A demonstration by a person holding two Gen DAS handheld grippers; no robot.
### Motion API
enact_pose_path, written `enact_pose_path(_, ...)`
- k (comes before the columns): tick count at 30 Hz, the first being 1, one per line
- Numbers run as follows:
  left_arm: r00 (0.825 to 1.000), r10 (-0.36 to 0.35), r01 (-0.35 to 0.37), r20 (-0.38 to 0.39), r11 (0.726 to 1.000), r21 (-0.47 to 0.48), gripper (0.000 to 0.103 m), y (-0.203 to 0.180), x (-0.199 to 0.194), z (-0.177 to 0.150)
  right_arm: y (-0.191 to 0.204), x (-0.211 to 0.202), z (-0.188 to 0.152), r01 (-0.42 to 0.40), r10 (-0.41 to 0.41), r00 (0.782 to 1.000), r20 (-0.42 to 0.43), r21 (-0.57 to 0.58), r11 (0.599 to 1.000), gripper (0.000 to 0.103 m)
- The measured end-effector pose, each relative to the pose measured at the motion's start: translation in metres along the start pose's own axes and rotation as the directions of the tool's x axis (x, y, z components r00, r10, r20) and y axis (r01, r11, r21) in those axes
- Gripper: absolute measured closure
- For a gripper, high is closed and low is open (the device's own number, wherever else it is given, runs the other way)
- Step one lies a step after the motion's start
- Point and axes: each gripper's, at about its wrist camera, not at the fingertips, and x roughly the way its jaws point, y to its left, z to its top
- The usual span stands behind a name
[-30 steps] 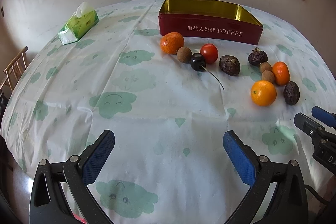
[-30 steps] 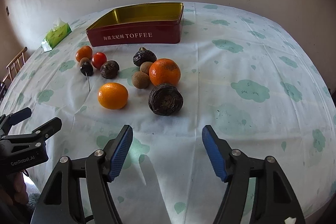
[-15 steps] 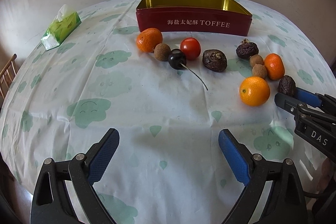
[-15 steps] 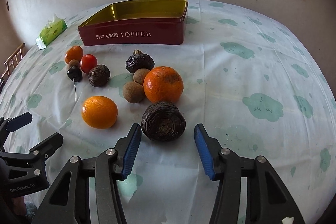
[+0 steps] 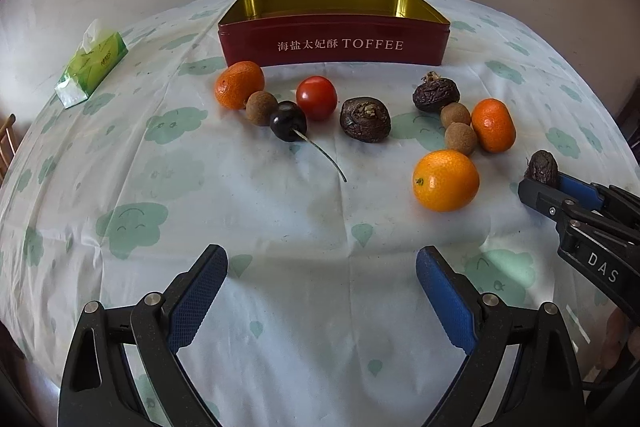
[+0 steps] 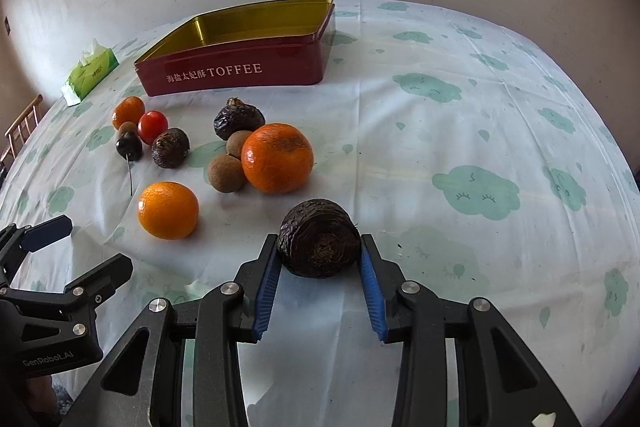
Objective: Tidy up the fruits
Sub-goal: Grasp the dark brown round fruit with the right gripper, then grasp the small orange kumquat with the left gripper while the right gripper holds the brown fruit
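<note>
My right gripper [image 6: 319,257] is shut on a dark wrinkled fruit [image 6: 319,237] resting on the tablecloth; both blue pads touch its sides. That fruit also shows in the left wrist view [image 5: 542,167]. Behind it lie a large orange [image 6: 277,157], a second orange [image 6: 168,210], two brown longans [image 6: 226,173], two more dark wrinkled fruits [image 6: 170,147], a red tomato [image 6: 153,127], a black cherry [image 6: 129,146] and a small orange [image 6: 128,111]. The red TOFFEE tin [image 6: 240,75] stands open and empty behind them. My left gripper [image 5: 320,279] is open and empty over bare cloth.
A green tissue pack [image 5: 93,67] lies at the far left of the table. A wooden chair [image 6: 22,125] stands past the table's left edge. The wall and a window frame rise behind the tin. The cloth to the right of the fruits [image 6: 480,147] is bare.
My right gripper has moved forward and closed on the near dark wrinkled fruit. My left gripper has drifted closer to the fruits and stayed open.
</note>
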Motion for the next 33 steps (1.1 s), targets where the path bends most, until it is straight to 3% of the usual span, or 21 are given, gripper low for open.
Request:
enact_pose_path(16,0.996,-0.083,0.082,0.010,0.995,0.057,0.015,-0.037,0.004,0.016,-0.030,-0.005,-0.004,0.034,-0.035,0.999,0.013,0.057,0.998,0.067)
enact_pose_path(33,0.997,-0.065,0.063,0.041,0.997,0.034,0.019,-0.052,0.015,0.034,-0.056,-0.003,-0.001,0.084,-0.085,0.996,0.019,0.057,0.995,0.067)
